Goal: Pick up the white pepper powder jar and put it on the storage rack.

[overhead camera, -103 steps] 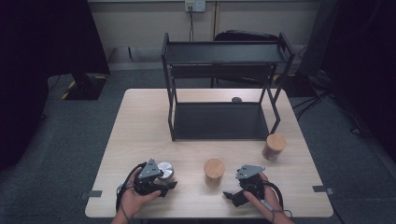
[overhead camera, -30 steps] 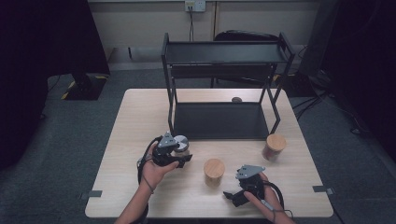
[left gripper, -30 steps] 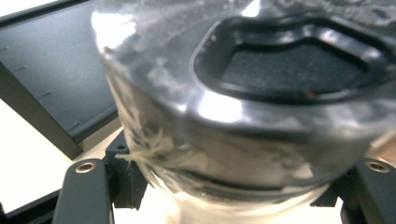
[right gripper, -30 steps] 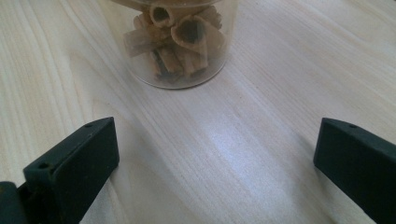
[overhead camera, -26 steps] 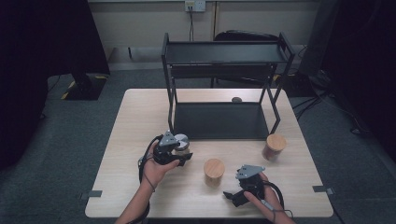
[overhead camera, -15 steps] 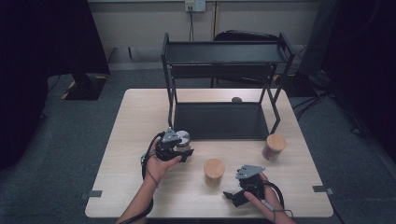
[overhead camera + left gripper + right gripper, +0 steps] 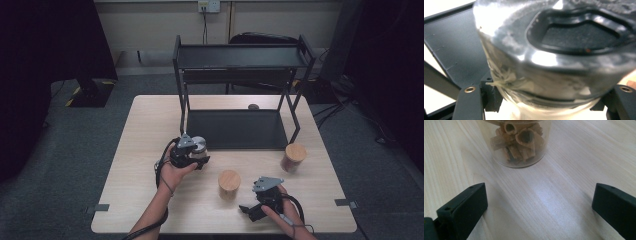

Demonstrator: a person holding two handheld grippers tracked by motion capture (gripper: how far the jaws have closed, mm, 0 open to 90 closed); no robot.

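Note:
A glass jar with a silver metal lid point(image 7: 198, 145) point(image 7: 554, 62) is held above the table, and my left gripper point(image 7: 199, 155) point(image 7: 549, 102) is shut on its body. It hangs just off the front left corner of the black rack's lower shelf point(image 7: 237, 129) point(image 7: 456, 45). My right gripper point(image 7: 248, 210) point(image 7: 539, 202) rests open near the table's front edge, with bare wood between its jaws. A short way ahead of it stands a wooden-lidded jar point(image 7: 229, 184) point(image 7: 520, 145) filled with brown rolled sticks.
The black two-level rack point(image 7: 240, 55) stands at the back of the wooden table point(image 7: 145, 150). A second wooden-lidded jar point(image 7: 293, 157) stands by the rack's front right leg. A small dark round object point(image 7: 253, 106) lies behind the lower shelf.
My left gripper has carried the silver-lidded jar from the front left of the table up and toward the rack's front left corner. The right gripper has stayed put.

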